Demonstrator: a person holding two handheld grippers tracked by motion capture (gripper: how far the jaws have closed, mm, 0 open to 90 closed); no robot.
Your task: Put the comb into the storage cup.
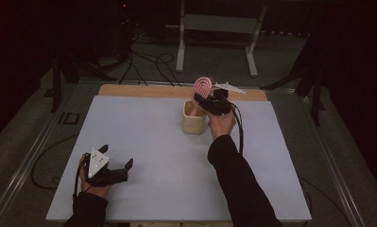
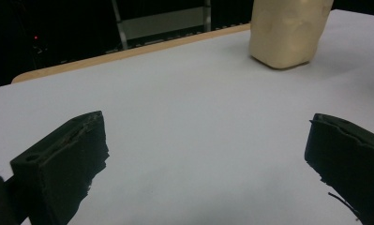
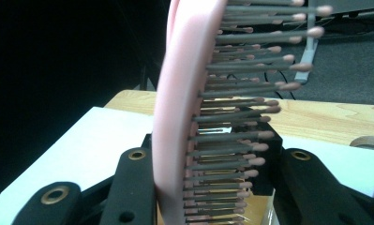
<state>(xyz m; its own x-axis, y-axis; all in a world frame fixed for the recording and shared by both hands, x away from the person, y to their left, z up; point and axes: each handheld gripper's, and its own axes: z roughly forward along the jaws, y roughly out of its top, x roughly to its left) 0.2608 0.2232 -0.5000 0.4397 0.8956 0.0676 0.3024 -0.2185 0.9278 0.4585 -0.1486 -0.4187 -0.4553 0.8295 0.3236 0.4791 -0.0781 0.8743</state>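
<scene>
The right gripper (image 1: pixel 201 100) clamps a pink hairbrush (image 1: pixel 203 87), jaws pressed against its sides; in the right gripper view the brush (image 3: pixel 180 117) stands upright between them, grey bristles with pink tips pointing to one side. The brush is held just above a cream-coloured container (image 1: pixel 193 121) at the far middle of the white table (image 1: pixel 153 142), its lower end at the container's open top; what lies inside cannot be made out. The left gripper (image 1: pixel 116 166) rests near the table's front left corner, jaws spread wide with nothing between them, well apart from the container (image 2: pixel 287 33).
</scene>
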